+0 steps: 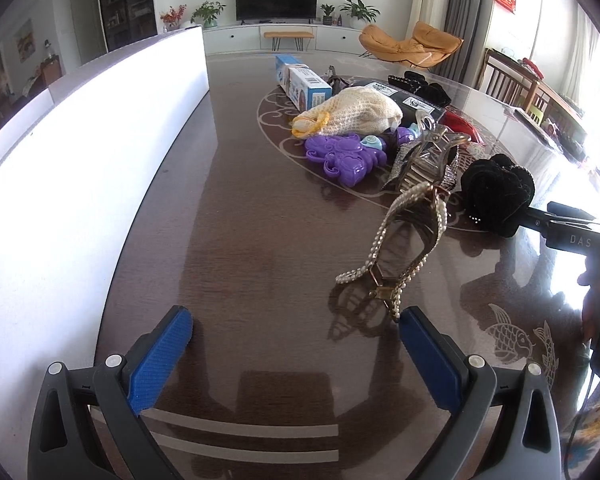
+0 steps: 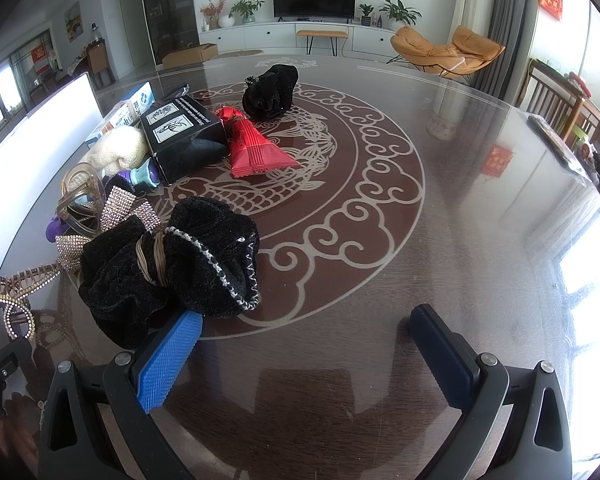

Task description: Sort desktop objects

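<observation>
Dark glossy table [image 2: 460, 208] with a pale cloud-and-fish pattern carries the clutter. Nearest the left gripper [image 1: 296, 332], a pearl-trimmed hair claw [image 1: 400, 240] stands just beyond its right fingertip; the fingers are spread wide and hold nothing. The right gripper [image 2: 306, 326] is likewise wide and empty, its left finger touching a black velvet scrunchie [image 2: 168, 264]. Farther off lie a red packet [image 2: 256, 148], a black box [image 2: 184, 136], a purple toy [image 1: 340, 156] and a cream knitted pouch [image 1: 352, 114]. A white box wall [image 1: 80, 160] stands on the left.
</observation>
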The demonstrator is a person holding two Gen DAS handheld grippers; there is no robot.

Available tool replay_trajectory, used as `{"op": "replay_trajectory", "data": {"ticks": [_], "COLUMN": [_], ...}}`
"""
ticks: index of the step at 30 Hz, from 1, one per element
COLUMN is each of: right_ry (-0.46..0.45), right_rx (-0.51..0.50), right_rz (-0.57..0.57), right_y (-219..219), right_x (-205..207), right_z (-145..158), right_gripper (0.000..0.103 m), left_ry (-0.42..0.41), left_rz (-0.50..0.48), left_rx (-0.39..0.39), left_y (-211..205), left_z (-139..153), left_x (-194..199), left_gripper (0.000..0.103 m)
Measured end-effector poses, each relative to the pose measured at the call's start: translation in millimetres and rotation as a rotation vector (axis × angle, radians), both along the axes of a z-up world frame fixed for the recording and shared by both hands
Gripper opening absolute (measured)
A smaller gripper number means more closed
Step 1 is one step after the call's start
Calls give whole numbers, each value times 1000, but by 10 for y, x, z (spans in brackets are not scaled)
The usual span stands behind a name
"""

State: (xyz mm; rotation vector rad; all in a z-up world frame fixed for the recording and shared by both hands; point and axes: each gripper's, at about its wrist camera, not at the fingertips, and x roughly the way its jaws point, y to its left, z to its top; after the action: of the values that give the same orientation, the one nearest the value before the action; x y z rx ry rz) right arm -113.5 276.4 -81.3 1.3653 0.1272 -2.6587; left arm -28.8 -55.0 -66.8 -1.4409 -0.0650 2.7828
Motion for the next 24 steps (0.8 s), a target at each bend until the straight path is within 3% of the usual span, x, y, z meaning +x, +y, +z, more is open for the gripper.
{"op": "replay_trajectory", "data": {"ticks": [4, 7, 15, 17, 19, 24], "right_ry": [0, 0, 0, 0, 0, 0], "right_rx": [0, 0, 0, 0, 0, 0], "right_rz": [0, 0, 0, 0, 0, 0], "right_y": [1, -2, -1, -2, -1, 0], "right_x": [0, -3, -1, -3, -1, 0], "right_z": [-1, 1, -1, 0, -2, -3], "right_gripper": [103, 103, 103, 103, 103, 103], "left_ry": [-13, 27, 87, 67, 63, 38], "left_rz": [30, -20, -175, -139, -78, 48], "left_rx": [26, 78, -38, -98, -102, 16], "left_y": [-141, -95, 421, 442, 322, -128], "left_z": [34, 140, 269, 277, 329, 374], "left_x": [63, 125, -167, -335, -462, -622], "left_gripper": [103, 103, 103, 103, 103, 103]}}
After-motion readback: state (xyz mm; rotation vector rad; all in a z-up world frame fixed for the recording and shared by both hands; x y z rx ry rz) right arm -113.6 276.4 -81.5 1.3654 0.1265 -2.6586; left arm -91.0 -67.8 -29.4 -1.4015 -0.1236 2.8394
